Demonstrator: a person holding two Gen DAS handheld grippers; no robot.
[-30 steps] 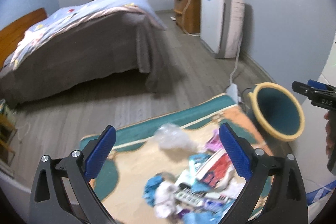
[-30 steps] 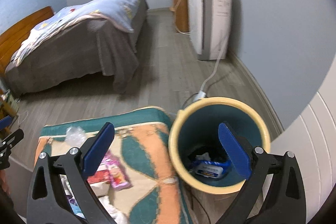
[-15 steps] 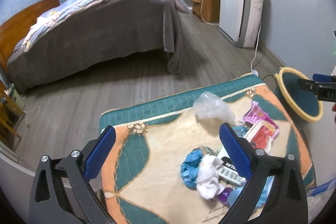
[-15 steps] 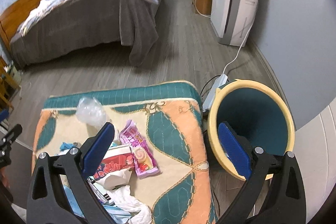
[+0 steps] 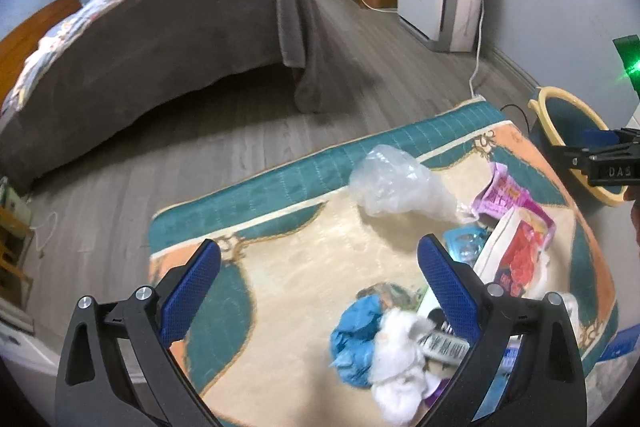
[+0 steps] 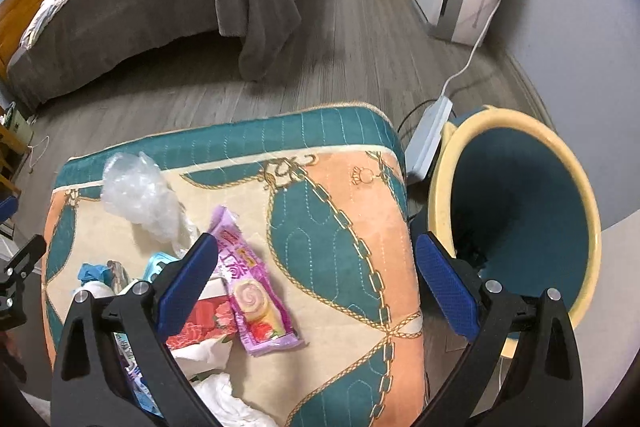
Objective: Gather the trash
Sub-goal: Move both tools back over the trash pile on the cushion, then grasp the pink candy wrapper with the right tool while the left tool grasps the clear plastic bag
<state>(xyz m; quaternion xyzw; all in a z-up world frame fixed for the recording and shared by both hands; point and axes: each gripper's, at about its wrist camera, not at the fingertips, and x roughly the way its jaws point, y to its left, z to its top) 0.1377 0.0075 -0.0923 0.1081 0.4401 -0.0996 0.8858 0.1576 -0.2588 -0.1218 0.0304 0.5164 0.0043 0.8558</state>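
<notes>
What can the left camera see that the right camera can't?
Only the left wrist view shows the crumpled blue wad and white tissue whole, both right beside the open left gripper.

Only the right wrist view looks deep into the bin and shows the white power strip beside it, past the open right gripper.

Both show the clear plastic bag, the pink wrapper, the patterned cover and the bed.

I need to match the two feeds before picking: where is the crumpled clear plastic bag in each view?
Left wrist: crumpled clear plastic bag, right of centre, near the cloth's far teal border.
Right wrist: the bag, at left, by the cloth's far-left corner.
Shared landmark: purple snack wrapper, just right of the bag in both.
</notes>
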